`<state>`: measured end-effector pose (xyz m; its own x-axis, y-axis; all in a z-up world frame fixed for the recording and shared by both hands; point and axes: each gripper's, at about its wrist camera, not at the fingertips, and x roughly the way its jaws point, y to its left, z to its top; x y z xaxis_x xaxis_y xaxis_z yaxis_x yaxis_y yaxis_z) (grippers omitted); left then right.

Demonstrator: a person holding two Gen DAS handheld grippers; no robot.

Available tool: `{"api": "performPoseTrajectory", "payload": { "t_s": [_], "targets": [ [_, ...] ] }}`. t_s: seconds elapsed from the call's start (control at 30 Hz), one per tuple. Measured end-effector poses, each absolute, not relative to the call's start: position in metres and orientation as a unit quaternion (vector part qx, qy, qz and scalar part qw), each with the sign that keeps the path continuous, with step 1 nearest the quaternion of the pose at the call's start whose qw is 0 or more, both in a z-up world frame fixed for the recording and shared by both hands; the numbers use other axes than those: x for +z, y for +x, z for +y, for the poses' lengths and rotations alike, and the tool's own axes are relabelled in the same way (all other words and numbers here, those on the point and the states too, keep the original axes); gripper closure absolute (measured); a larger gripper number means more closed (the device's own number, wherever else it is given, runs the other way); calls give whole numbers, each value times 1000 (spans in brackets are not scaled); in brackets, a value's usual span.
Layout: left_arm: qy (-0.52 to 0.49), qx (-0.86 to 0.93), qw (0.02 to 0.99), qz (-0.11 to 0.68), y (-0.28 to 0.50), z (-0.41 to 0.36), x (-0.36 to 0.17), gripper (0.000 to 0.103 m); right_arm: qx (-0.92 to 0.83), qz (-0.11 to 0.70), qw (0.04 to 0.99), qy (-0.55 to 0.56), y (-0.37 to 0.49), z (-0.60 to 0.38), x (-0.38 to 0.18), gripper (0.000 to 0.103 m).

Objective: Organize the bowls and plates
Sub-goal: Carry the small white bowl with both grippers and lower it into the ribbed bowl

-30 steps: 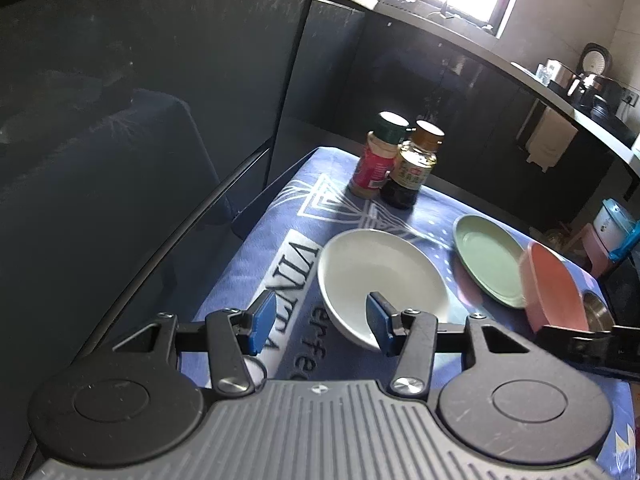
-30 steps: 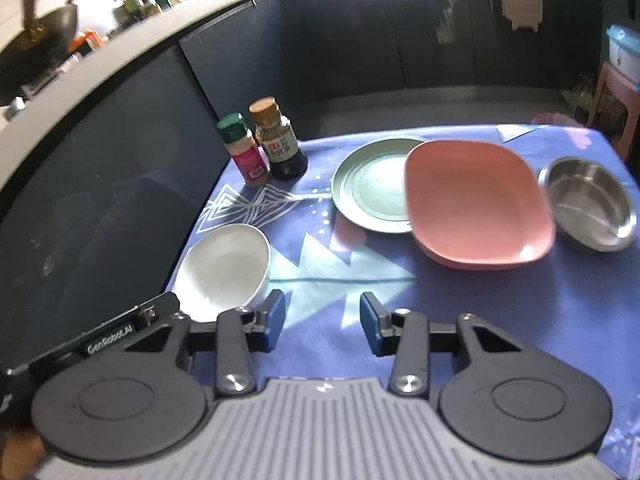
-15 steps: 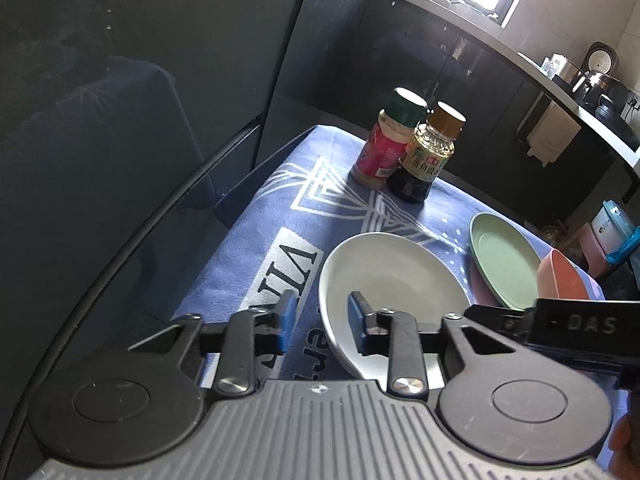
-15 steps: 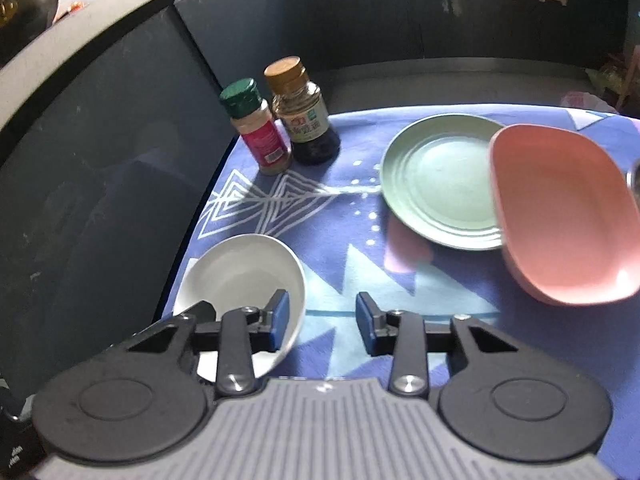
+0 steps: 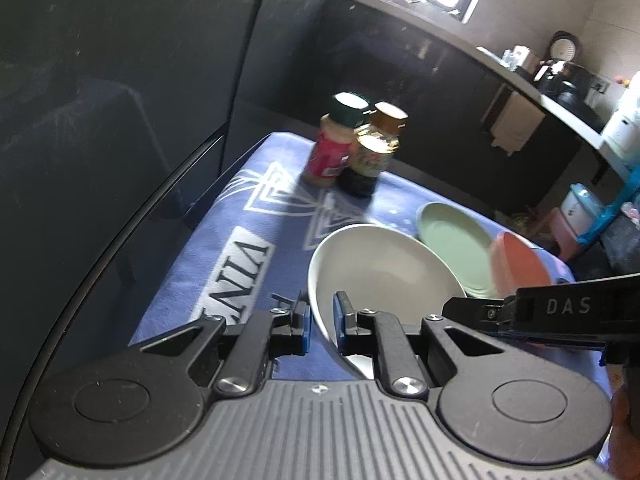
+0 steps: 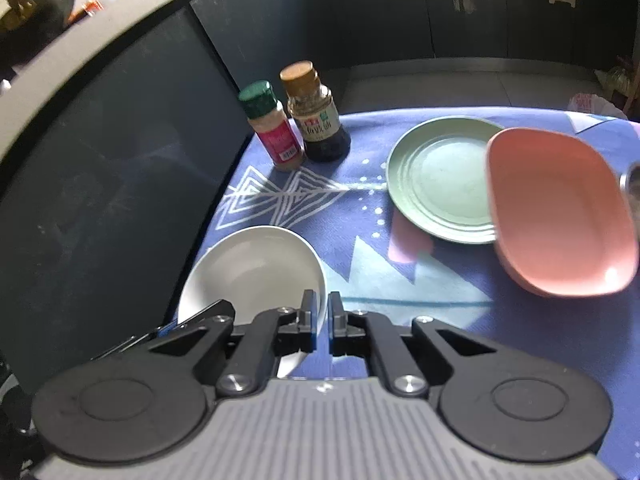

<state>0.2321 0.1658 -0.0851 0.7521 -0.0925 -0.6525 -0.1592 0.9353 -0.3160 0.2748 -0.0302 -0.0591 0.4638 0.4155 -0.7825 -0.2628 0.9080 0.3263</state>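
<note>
A white bowl [image 5: 380, 268] sits on the blue patterned cloth [image 5: 256, 216] near its left edge. My left gripper [image 5: 322, 320] is shut on the bowl's near left rim. My right gripper [image 6: 323, 318] is shut on the right rim of the same white bowl [image 6: 252, 272]. A green round plate [image 6: 440, 180] lies further right, with a pink oblong dish [image 6: 560, 216] overlapping its right side. A steel bowl's edge [image 6: 632, 184] shows at the far right.
Two seasoning bottles, a red one with a green cap [image 6: 272, 128] and a dark one with a tan cap [image 6: 316, 116], stand at the cloth's back left. Dark cabinet fronts [image 6: 120, 160] run close along the left side.
Both grippers moved forward onto the white bowl and closed on its rim from opposite sides. They were open and behind it a second ago.
</note>
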Motion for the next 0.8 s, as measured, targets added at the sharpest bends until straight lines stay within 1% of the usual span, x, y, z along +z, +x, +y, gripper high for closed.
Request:
{"api": "performPoseTrajectory", "payload": {
  "t_s": [0.23,0.43,0.8],
  "targets": [
    [-153,-16,929,337,194,134,-59,92,202,455,861,100,227,-72,-37,98],
    [-133,-51,932,335,155,104,-48,92,198,437,871,102,177,-103,-24,96],
    [-100,-100,926,350,92,54,-46,92,180,430,877,115,106,-154,-30,95]
  ]
}}
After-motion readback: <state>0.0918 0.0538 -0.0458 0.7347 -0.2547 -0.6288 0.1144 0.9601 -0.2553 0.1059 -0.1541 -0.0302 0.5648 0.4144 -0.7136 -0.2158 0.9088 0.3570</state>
